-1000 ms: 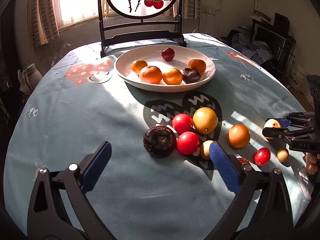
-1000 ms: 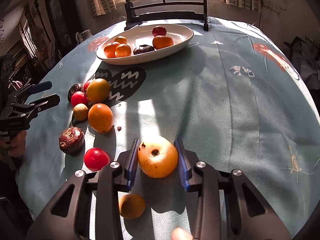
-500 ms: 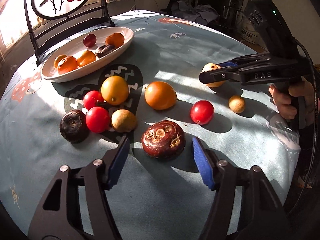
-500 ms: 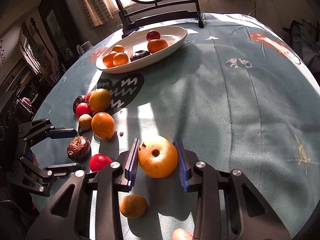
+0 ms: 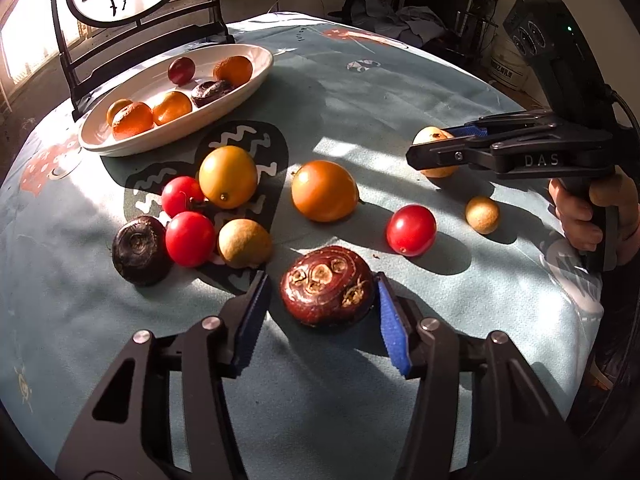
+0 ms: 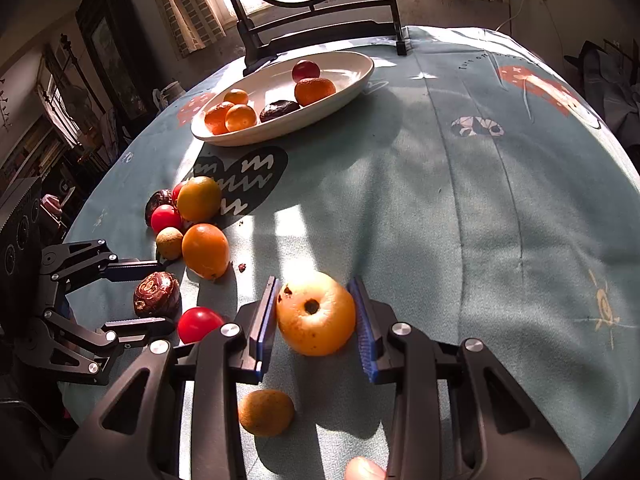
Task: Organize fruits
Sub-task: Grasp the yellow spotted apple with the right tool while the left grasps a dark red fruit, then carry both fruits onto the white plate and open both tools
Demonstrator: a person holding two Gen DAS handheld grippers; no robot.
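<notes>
The left gripper (image 5: 322,320) has its jaws either side of a dark brown fruit (image 5: 326,286) with pale scars, sitting on the worktop (image 5: 400,100). The jaws have just been closing; the right-hand pad touches the fruit's edge, while a narrow gap shows at the other pad, so the fruit is not yet clamped. Just beyond the jaws, to the left, lie a small tan fruit (image 5: 245,242), two red tomatoes (image 5: 189,239) and a dark round fruit (image 5: 139,249). Farther out sit a yellow-orange fruit (image 5: 228,176) and an orange one (image 5: 324,191), with a third tomato (image 5: 411,230) to the right.

The right gripper (image 6: 316,320) has its jaws clamped on a yellow apple (image 6: 316,314), both blue pads pressed against its sides, the apple resting on the worktop. Below the jaws lies a small brown fruit (image 6: 266,412). Seen from the left wrist, this gripper's side reads "DAS", and a hand (image 5: 588,216) grips its handle.

Far beyond both jaws stands a white oval plate (image 6: 360,76) holding oranges, a dark fruit and a red one. The blue cloth carries faint curved lettering near the far edge, too small to read. A chair back (image 6: 320,36) painted with red fruit rises behind.
</notes>
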